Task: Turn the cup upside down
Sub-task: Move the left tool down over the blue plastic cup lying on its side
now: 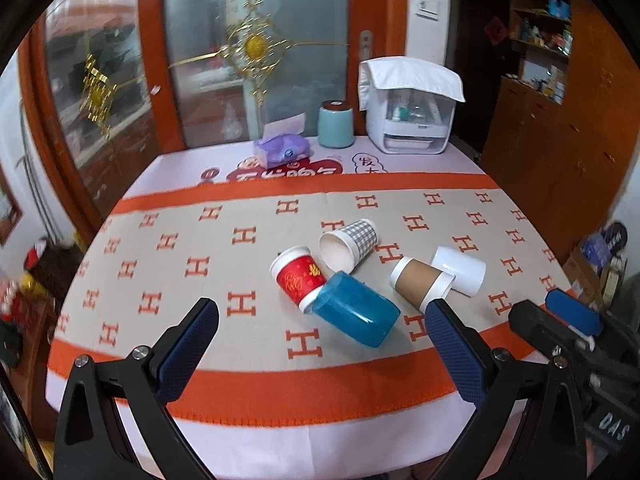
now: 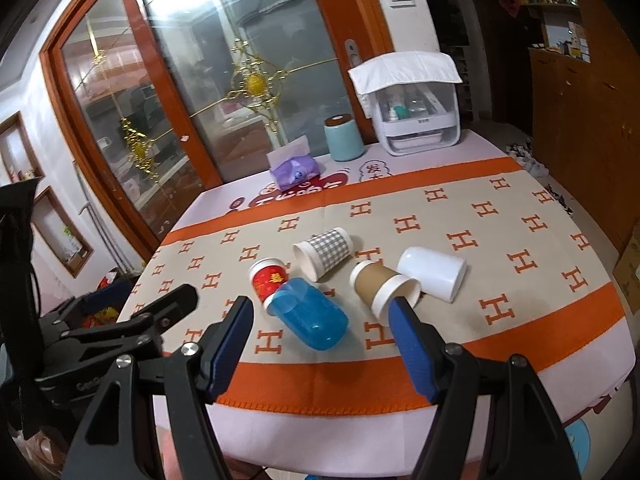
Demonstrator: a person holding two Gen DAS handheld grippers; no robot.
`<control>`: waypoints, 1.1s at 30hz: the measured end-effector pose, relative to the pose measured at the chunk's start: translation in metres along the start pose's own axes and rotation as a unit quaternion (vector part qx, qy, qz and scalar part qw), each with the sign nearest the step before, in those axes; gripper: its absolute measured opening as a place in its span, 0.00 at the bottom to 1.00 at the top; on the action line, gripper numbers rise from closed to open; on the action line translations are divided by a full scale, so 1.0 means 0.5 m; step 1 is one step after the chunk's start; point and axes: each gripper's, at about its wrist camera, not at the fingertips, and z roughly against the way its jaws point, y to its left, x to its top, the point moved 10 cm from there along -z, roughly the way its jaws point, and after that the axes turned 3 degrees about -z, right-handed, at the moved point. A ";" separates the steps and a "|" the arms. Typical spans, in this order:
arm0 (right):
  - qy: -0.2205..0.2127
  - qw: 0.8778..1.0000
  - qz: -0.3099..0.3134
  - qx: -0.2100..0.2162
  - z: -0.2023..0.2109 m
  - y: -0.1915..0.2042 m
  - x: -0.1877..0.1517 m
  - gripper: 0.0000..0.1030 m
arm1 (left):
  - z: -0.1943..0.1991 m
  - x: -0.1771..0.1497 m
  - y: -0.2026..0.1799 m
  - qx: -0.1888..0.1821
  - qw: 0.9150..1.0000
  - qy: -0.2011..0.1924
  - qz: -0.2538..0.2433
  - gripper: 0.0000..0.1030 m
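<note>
Several cups lie on their sides in a cluster on the table: a blue plastic cup, a red paper cup, a grey checked paper cup, a brown paper cup and a white cup. My left gripper is open and empty, above the table's near edge, short of the blue cup. My right gripper is open and empty, also short of the cups. The right gripper shows at the right edge of the left wrist view.
An orange and beige cloth with an H pattern covers the table. At the far edge stand a purple tissue pack, a teal canister and a white storage box. Glass doors are behind; wooden cabinets are at the right.
</note>
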 end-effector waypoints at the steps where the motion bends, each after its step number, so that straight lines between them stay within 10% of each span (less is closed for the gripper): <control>1: 0.001 1.000 -0.004 -0.002 -0.005 -0.006 0.000 0.68 | -0.002 0.005 -0.004 0.000 1.000 -0.005 -0.011 0.99; 12: 0.058 0.995 -0.081 -0.028 -0.099 -0.087 -0.016 0.68 | -0.096 0.038 -0.072 -0.059 0.978 0.005 -0.200 0.99; 22: 0.136 0.978 -0.161 -0.011 -0.195 -0.139 -0.081 0.68 | -0.238 -0.042 -0.148 -0.069 0.877 0.000 -0.476 0.99; 33: 0.197 0.959 -0.202 -0.006 -0.254 -0.171 -0.173 0.67 | -0.334 -0.136 -0.239 -0.098 0.735 0.011 -0.671 0.99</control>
